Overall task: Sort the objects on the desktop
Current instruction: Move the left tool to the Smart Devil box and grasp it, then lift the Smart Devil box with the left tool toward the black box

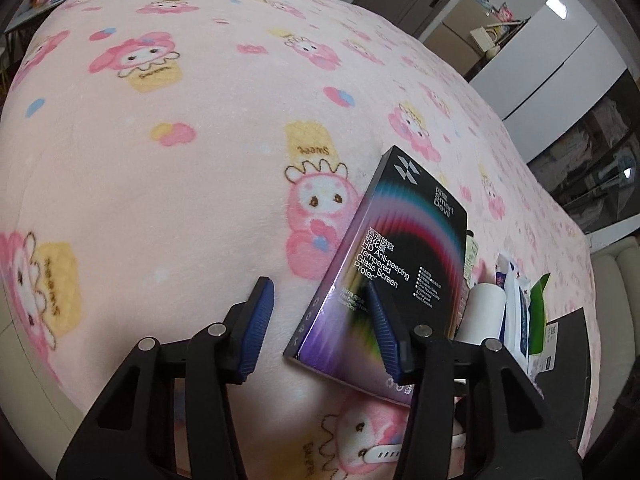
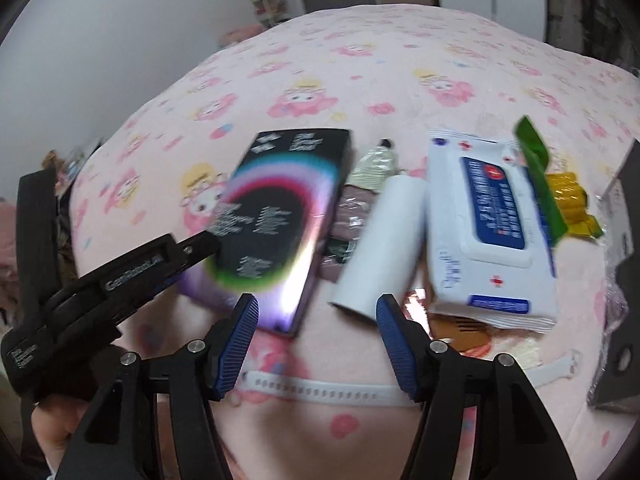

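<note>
A black screen-protector box (image 1: 404, 248) with a rainbow arc lies tilted on the pink cartoon blanket (image 1: 160, 200), its right side resting on other items. My left gripper (image 1: 318, 292) is open. Its right finger (image 1: 384, 336) is over the box's near end and its left finger (image 1: 256, 320) is over bare blanket. In the right wrist view the same box (image 2: 276, 216) is blurred, and the left gripper's finger (image 2: 200, 244) touches its left edge. My right gripper (image 2: 317, 300) stands open over the blanket, with nothing between its pads and a white roll (image 2: 384, 236) just beyond its right fingertip.
A white and blue wipes pack (image 2: 488, 224), a green packet (image 2: 540, 176), a yellow item (image 2: 568, 196) and mauve sachets (image 2: 356, 208) crowd the right. A white watch strap (image 2: 320, 392) lies near the fingers. A grey box (image 2: 624, 240) stands at the far right. A hand (image 2: 52, 428) holds the left gripper.
</note>
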Available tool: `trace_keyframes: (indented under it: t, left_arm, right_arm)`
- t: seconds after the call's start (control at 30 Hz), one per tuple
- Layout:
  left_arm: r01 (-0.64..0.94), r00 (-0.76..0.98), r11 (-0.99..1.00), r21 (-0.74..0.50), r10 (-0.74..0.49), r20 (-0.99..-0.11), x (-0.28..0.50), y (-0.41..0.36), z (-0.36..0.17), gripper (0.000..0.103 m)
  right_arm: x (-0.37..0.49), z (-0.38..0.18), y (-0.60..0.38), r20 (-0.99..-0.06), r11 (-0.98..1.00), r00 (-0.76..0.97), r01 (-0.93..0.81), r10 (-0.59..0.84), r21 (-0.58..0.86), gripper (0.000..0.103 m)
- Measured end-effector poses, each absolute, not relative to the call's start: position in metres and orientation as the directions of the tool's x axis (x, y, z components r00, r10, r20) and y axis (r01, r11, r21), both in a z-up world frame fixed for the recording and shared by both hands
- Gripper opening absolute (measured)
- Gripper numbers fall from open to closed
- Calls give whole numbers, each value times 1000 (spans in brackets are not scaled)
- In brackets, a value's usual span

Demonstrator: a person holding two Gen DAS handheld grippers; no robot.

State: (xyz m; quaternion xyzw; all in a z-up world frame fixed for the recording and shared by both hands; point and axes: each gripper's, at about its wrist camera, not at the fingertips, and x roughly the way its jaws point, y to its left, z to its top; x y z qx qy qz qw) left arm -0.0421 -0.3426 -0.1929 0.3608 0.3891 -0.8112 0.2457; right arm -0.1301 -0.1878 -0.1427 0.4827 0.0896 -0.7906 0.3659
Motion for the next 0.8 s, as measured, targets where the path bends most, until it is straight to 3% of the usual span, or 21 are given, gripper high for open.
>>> trace_keyframes:
  t: [0.1, 0.23, 0.33, 0.53, 0.8]
  left_arm:
    - [661, -629, -583, -473, -86, -773, -44, -343, -197, 49]
    - [659, -636, -580, -479, -89, -767, -46, -346, -197, 47]
    - [654, -643, -573, -493, -78, -762, -46, -350, -199, 45]
    - [629, -645, -595, -500, -40, -763, -53, -346, -201, 46]
    - [537, -680, -614, -579, 90, -727, -37, -306, -187, 48]
  right_arm:
    - [-129, -145, -198, -829, -698, -271, 692, -489, 185, 58]
    - [-127, -143, -210, -827, -662, -244, 725, -506, 191, 45]
    - [-127, -153, -219, -850, -654, -229, 738, -475, 167, 45]
    - [-151, -180, -214, -833, -664, -85, 650, -547, 370, 45]
    - [-122, -136, -181, -824, -664, -216, 709, -524, 237, 40]
